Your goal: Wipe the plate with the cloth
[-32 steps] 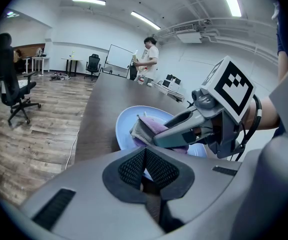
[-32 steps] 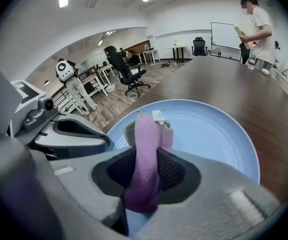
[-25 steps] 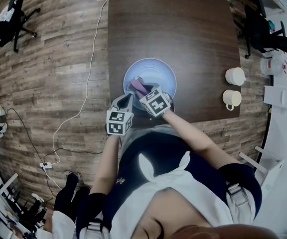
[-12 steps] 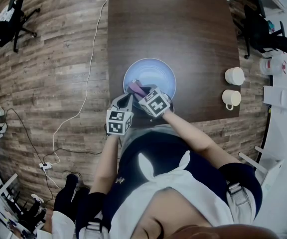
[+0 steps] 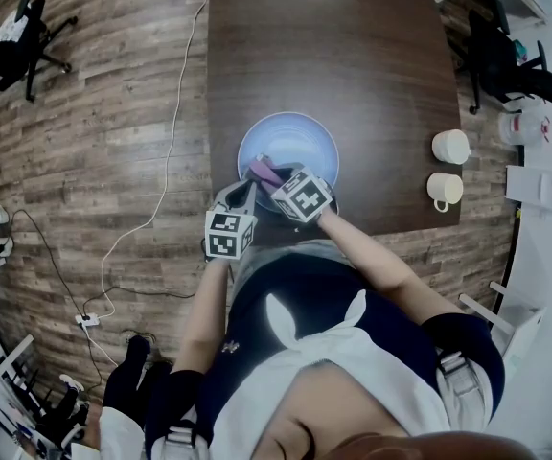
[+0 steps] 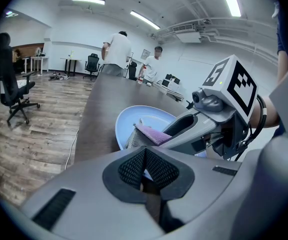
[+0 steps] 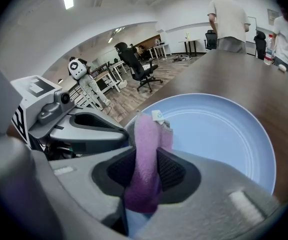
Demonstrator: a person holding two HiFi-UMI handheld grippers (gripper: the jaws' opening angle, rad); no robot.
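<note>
I judge the task to be in its middle part, not at its end. The right gripper (image 7: 146,171) holds the purple cloth (image 7: 146,154) firmly between its pads, and a folded end with a small white tag stands up in front of the jaws. In the head view this gripper is over the near left part of the pale blue plate (image 5: 295,137), which lies on the dark wooden surface (image 5: 333,46) close to the edge nearest the person. The left gripper (image 6: 144,171) is at the plate's near left rim. Its jaws are almost together, with only a pale sliver between the pads, and I take that sliver to be the rim of the plate, held to steady it.

The cloth is picked up and brought to the plate, so that part is done. The far and right parts of the plate are bare, so I think the wiping across them is left to do. I see no dirt or wet marks, so I cannot say how much is already wiped.

Some things are hidden from me. The lower end of the cloth goes under the body of the right gripper, so I cannot tell if it presses on the plate or hangs just above it. Both grippers cover the near rim in the head view. What the left gripper pinches is too small to be sure of.
</note>
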